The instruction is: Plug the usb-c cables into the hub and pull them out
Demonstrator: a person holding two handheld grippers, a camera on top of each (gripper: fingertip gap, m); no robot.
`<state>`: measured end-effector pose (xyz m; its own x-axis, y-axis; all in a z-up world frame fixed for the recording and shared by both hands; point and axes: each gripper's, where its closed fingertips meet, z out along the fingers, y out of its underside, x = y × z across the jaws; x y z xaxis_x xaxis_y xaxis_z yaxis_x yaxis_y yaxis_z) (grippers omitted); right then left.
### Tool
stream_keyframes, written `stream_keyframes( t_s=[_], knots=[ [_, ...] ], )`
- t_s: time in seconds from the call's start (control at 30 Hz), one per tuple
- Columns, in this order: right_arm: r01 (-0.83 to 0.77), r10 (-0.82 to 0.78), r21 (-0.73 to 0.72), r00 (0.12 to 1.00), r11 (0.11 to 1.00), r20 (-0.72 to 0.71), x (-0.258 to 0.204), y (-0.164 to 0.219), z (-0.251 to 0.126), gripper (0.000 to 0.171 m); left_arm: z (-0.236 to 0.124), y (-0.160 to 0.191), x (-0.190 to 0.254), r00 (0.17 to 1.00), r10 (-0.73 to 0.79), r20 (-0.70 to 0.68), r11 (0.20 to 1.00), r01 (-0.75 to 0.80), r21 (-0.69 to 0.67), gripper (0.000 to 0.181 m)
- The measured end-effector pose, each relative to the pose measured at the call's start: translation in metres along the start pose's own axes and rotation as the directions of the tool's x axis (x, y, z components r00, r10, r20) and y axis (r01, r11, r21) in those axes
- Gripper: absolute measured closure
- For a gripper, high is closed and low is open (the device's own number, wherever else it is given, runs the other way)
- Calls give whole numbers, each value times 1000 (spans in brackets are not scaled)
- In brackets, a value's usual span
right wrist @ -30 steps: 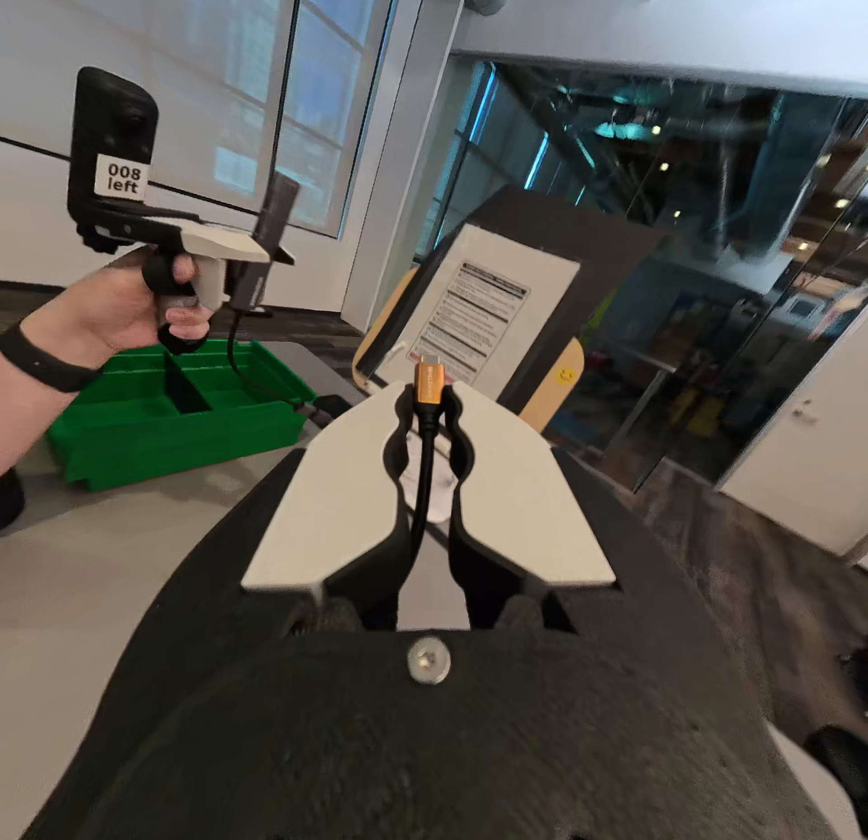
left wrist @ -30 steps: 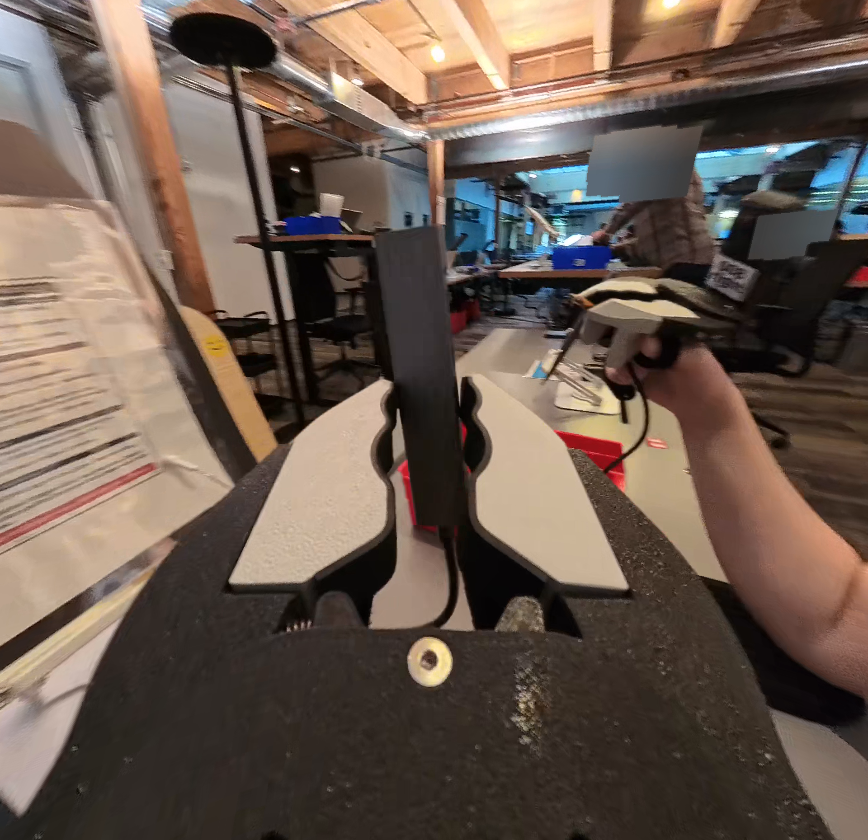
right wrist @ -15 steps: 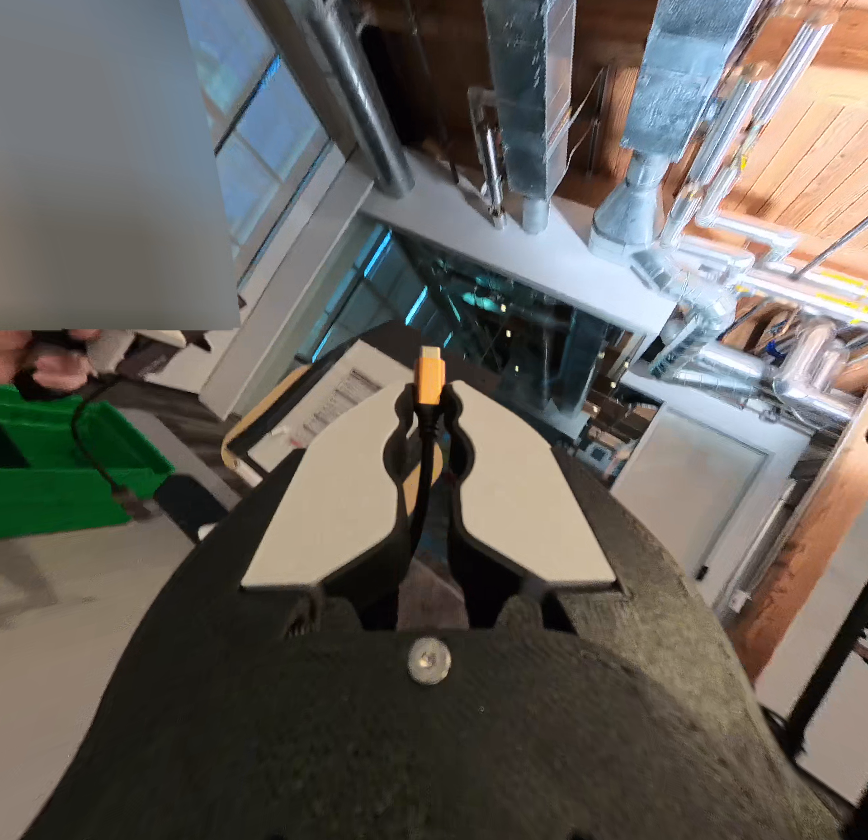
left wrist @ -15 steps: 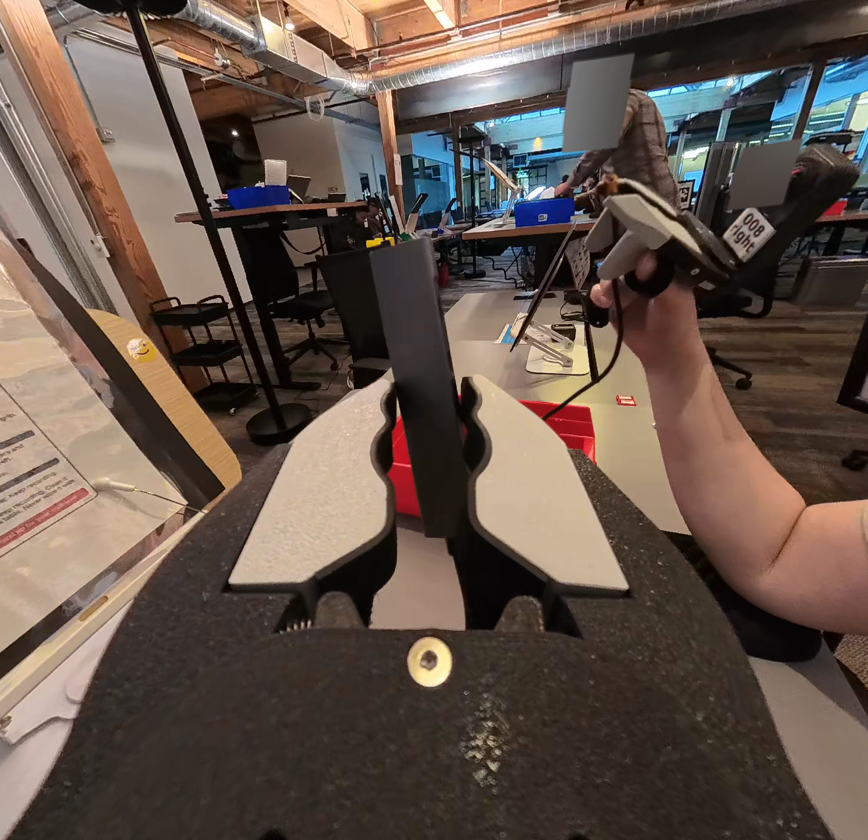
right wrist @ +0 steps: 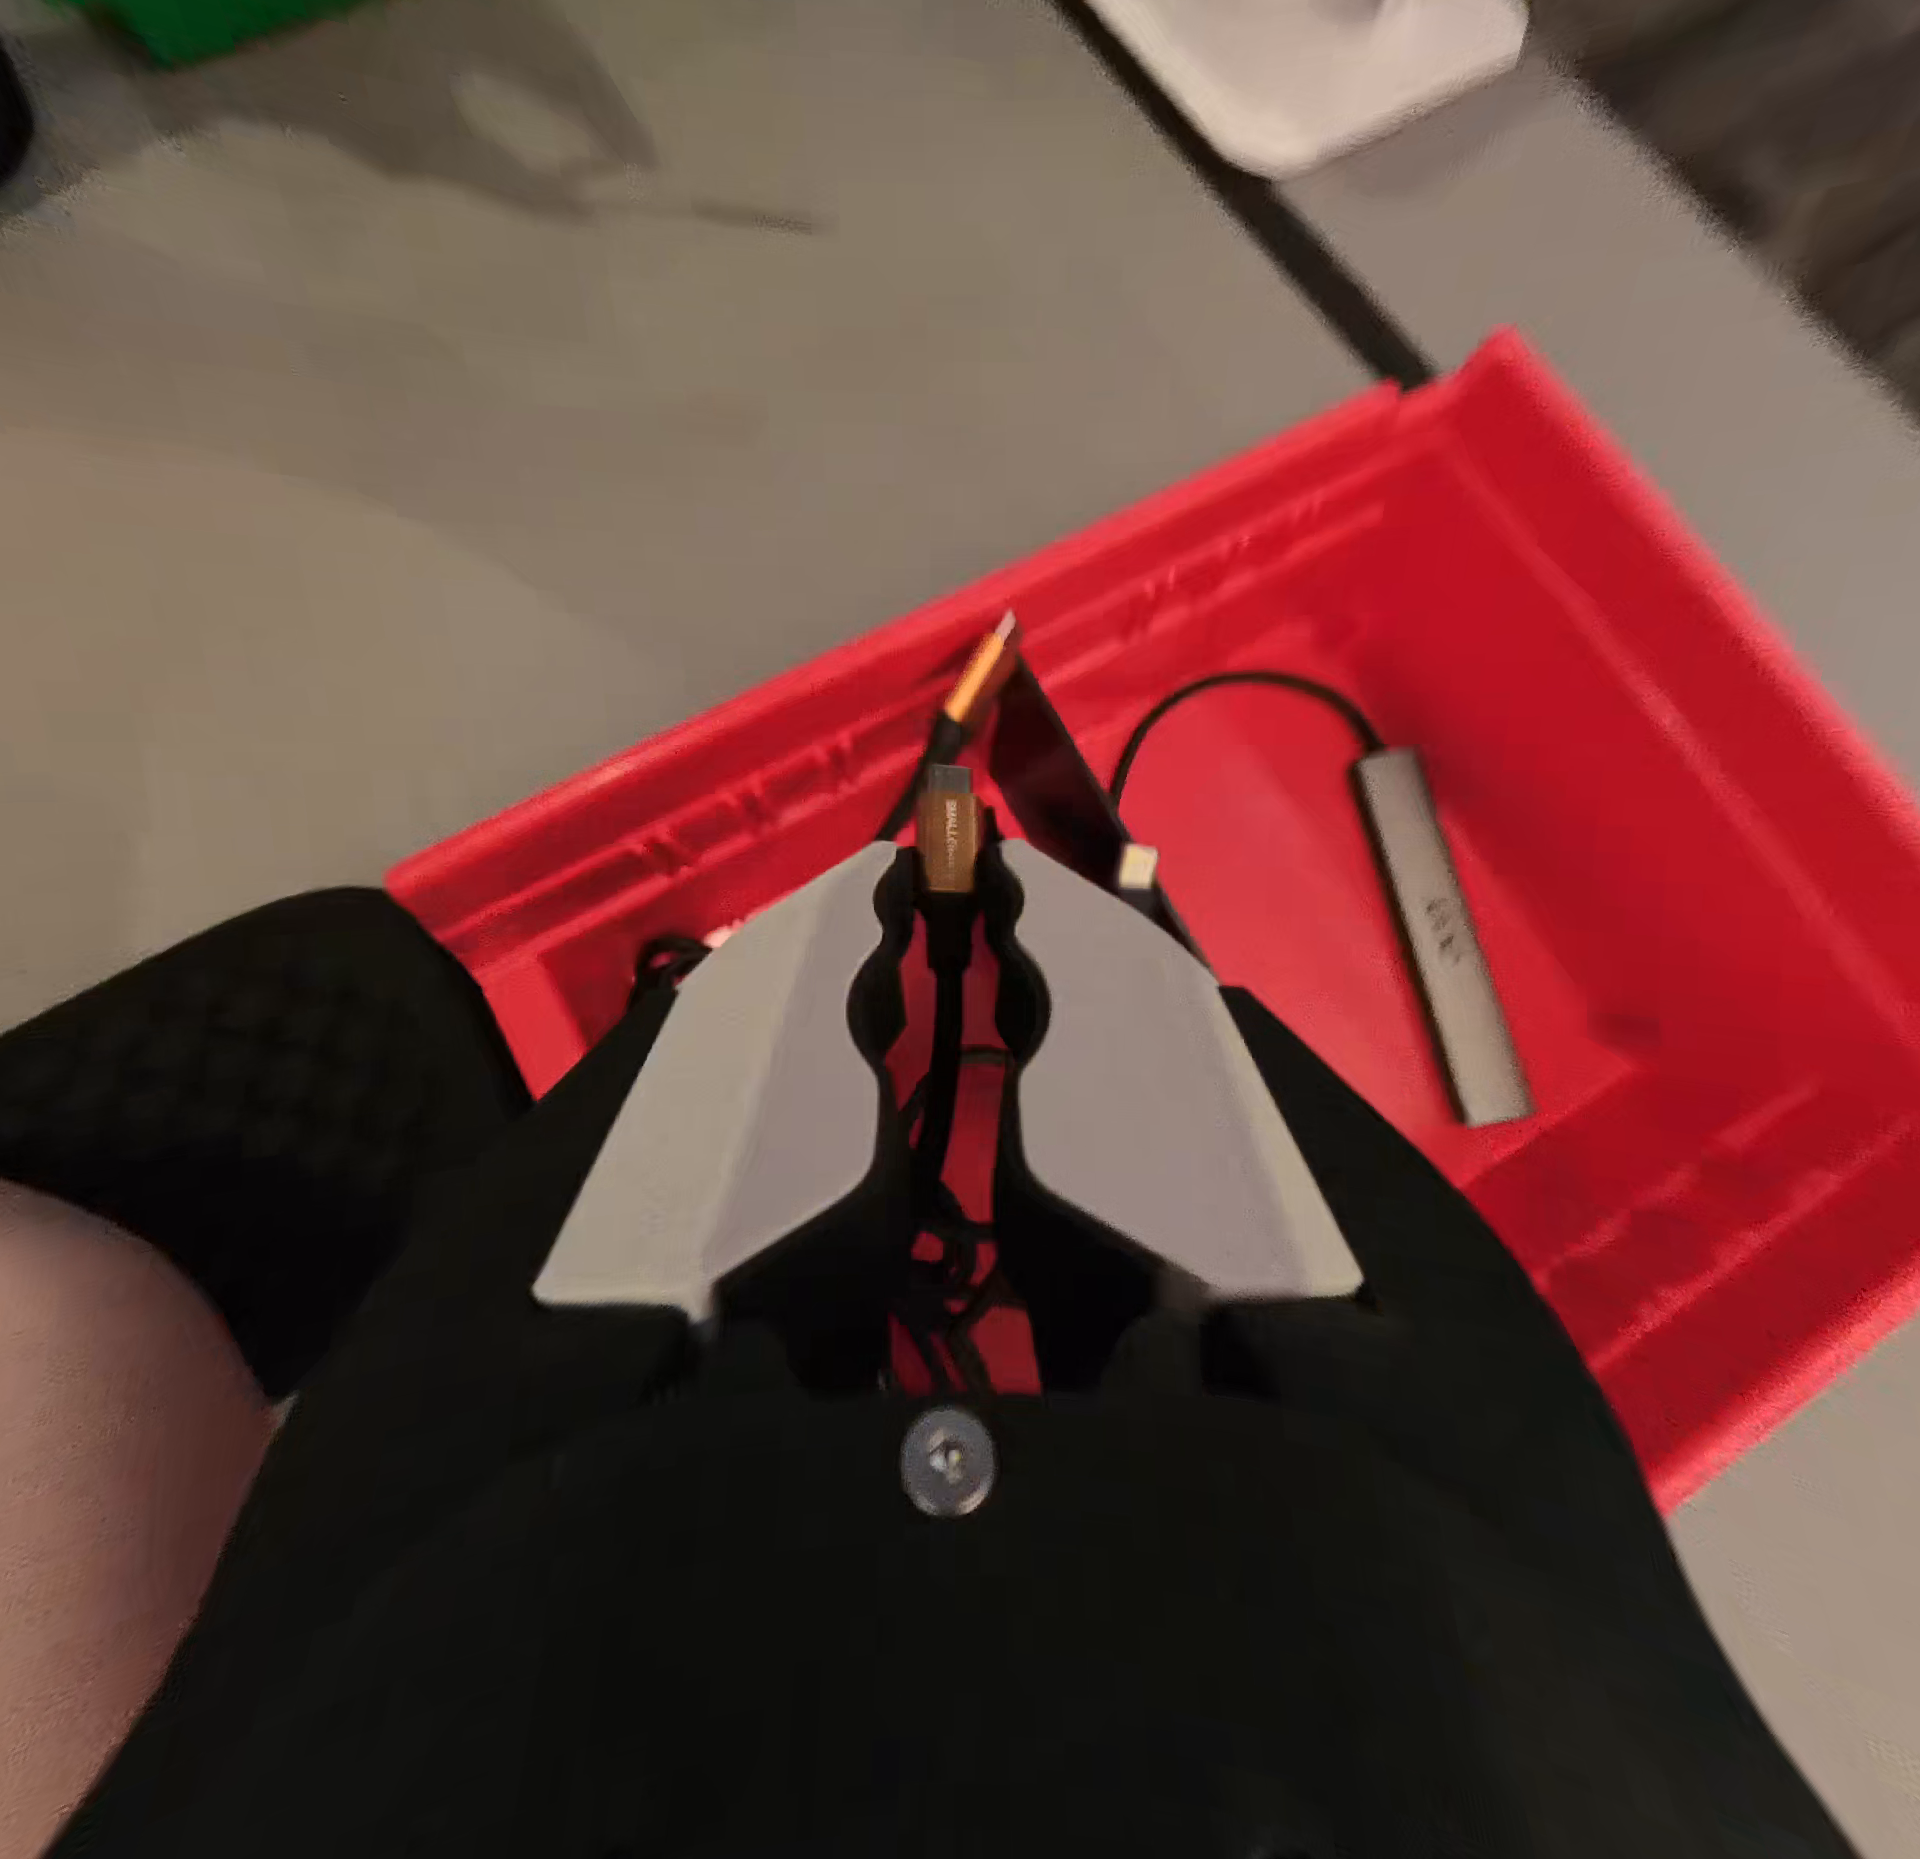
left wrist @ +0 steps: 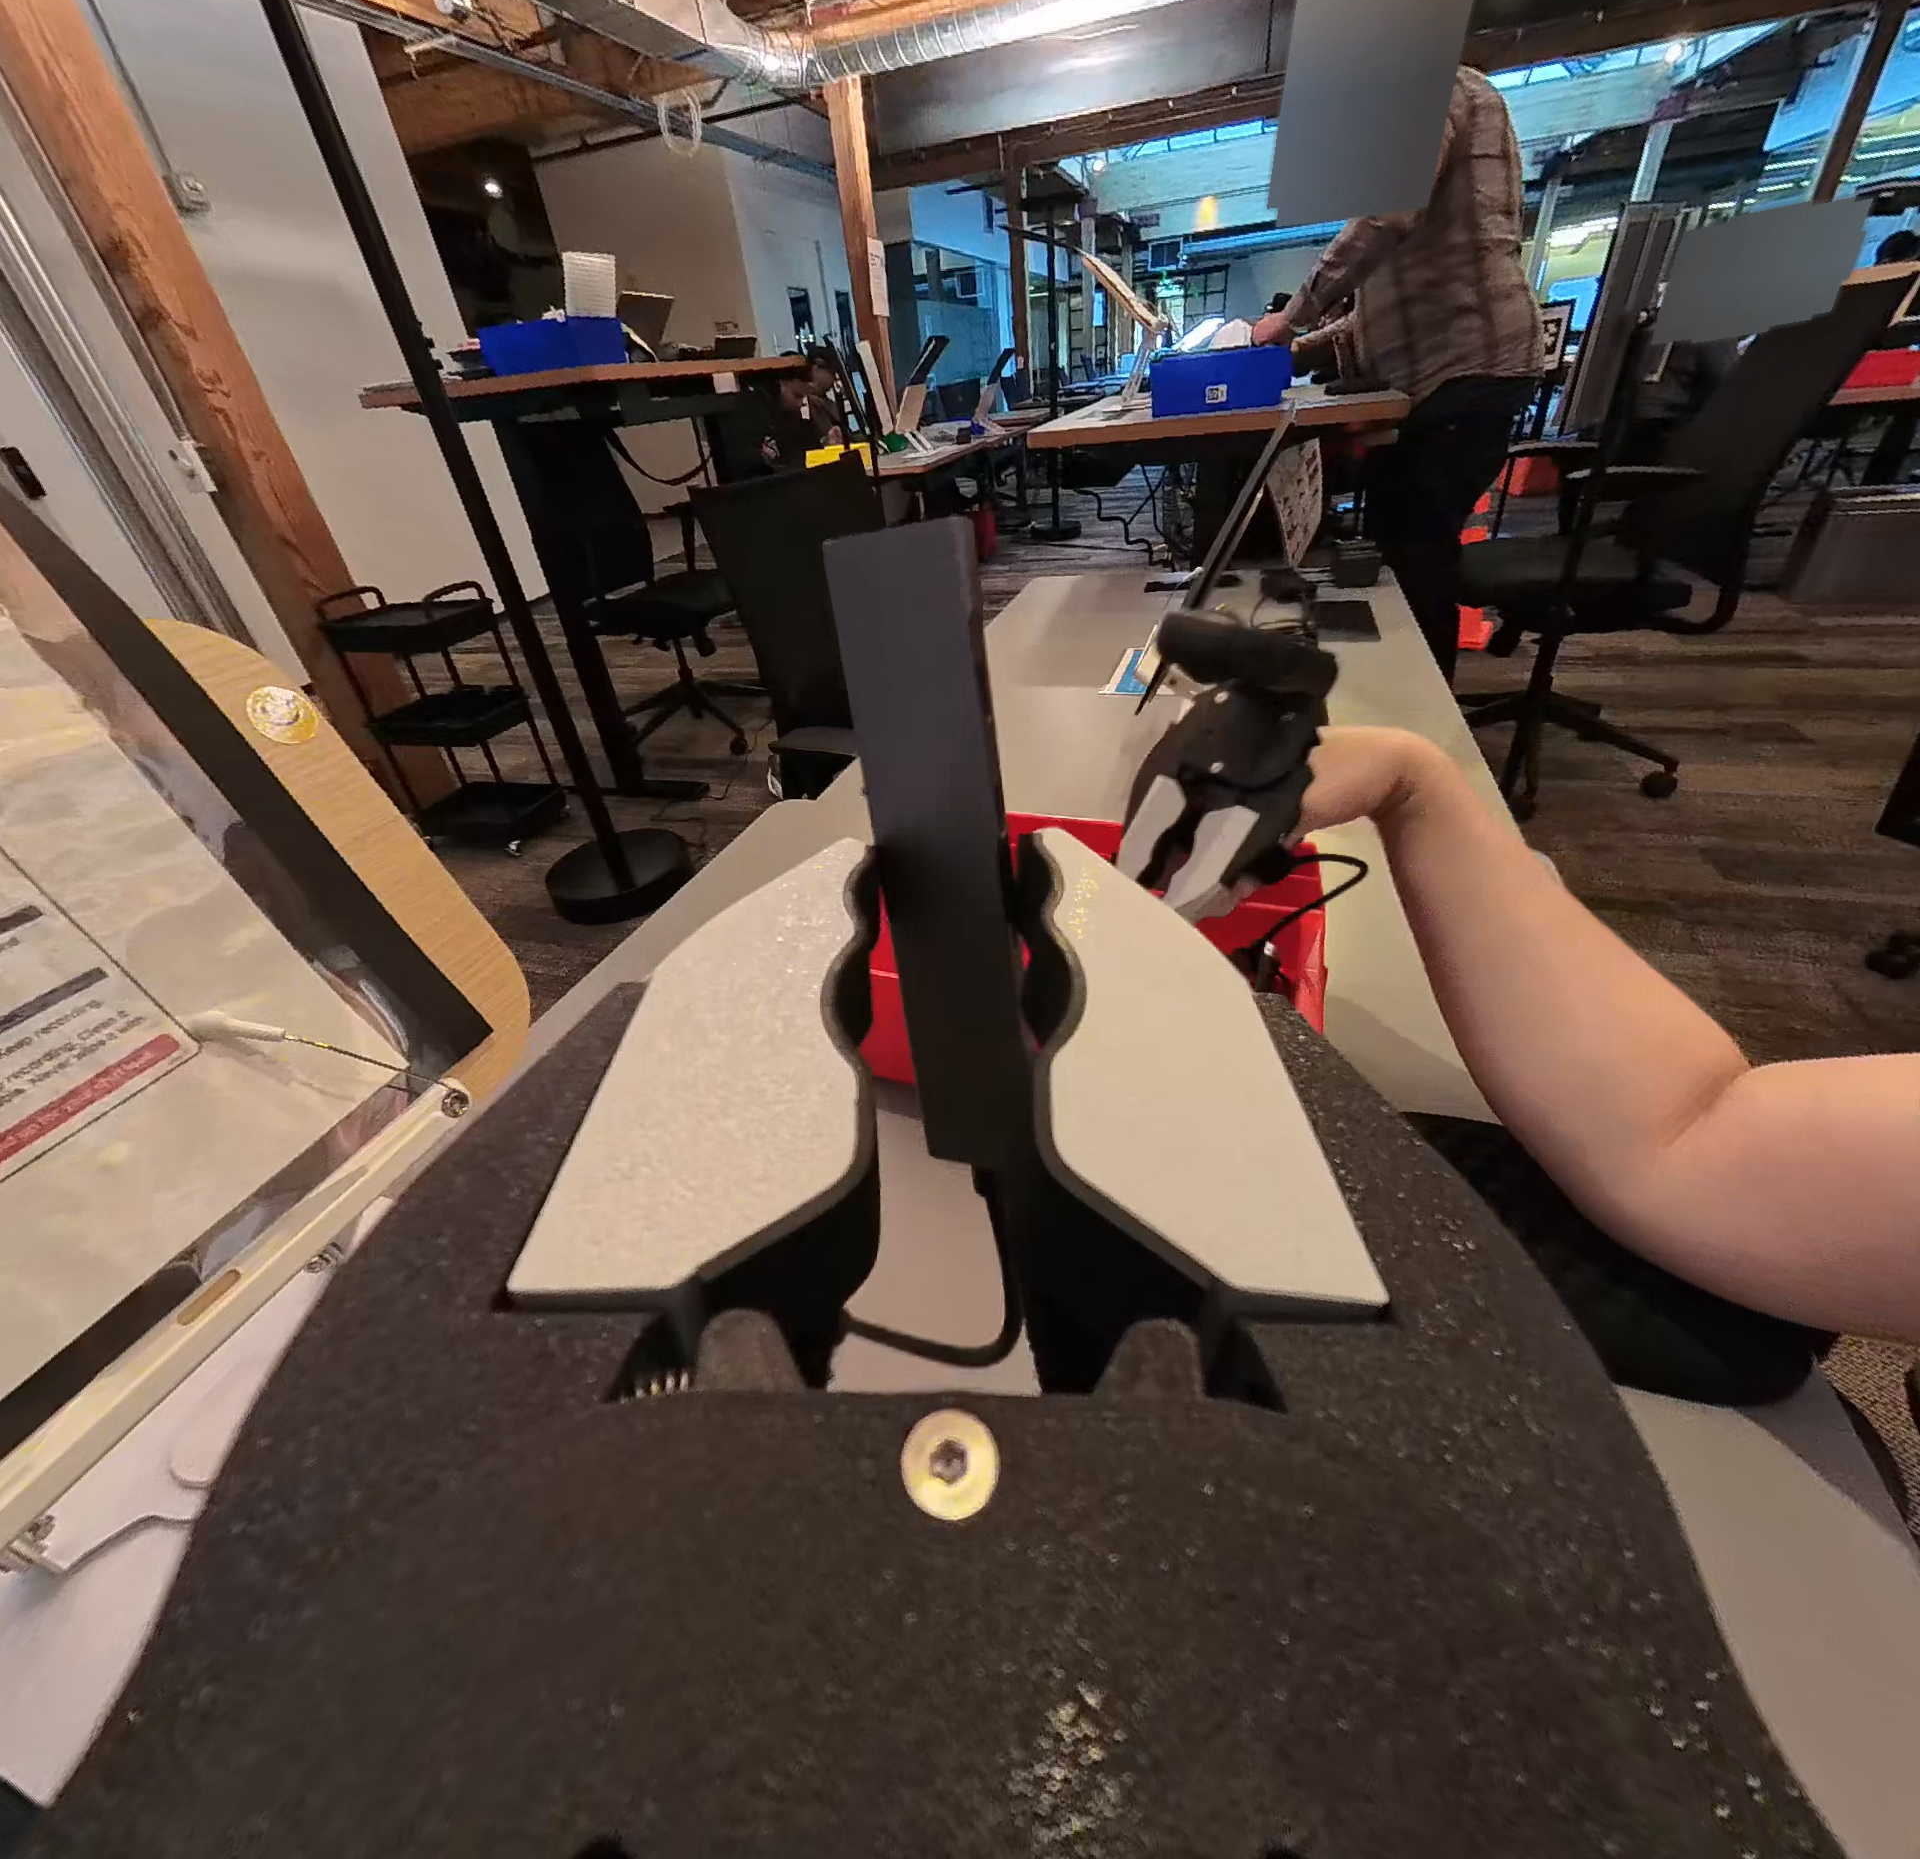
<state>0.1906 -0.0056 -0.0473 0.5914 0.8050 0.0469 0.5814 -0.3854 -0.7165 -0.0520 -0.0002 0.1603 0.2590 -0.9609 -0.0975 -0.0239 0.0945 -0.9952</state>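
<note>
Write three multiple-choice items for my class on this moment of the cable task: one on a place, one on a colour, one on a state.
1. Where does the grey hub lie?
A. in the red bin
B. on the bare table
C. in the left claw

2. What colour is the plug that the right claw holds?
A. blue
B. orange
C. white

3. How is the left claw?
A. open, holding nothing
B. shut on the black hub
C. shut on a cable

Key: 1 A, it rests on the bin's floor; 2 B, the plug's shell is orange; 3 B, both fingers press the upright black bar.
</note>
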Motion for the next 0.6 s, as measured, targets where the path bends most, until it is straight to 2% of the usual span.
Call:
stream_keyframes(
  t_s=[0.1,0.2,0.23,0.3,0.43,0.6],
  knots=[
    [-58,59,-69,998,996,10,9,16,15,157,1,1,0,1000,-1,2,1000,1,-6,157],
    [-30,30,6,999,1000,19,8,-5,19,155,3,4,0,1000,-6,-1,1000,6,-19,157],
    [-20,20,27,1000,999,8,7,-12,19,143,4,4,0,1000,-6,1,1000,6,-20,157],
    [26,-25,18,998,1000,-57,11,-18,15,136,5,5,2,1000,-8,-9,1000,7,-25,157],
    [146,-118,70,943,987,-310,35,-41,-12,134,8,9,3,1000,1,-9,999,-1,-44,157],
    [233,-174,132,920,964,-352,3,-78,-47,135,9,11,3,1000,9,-8,998,-10,-61,157]
  ],
)
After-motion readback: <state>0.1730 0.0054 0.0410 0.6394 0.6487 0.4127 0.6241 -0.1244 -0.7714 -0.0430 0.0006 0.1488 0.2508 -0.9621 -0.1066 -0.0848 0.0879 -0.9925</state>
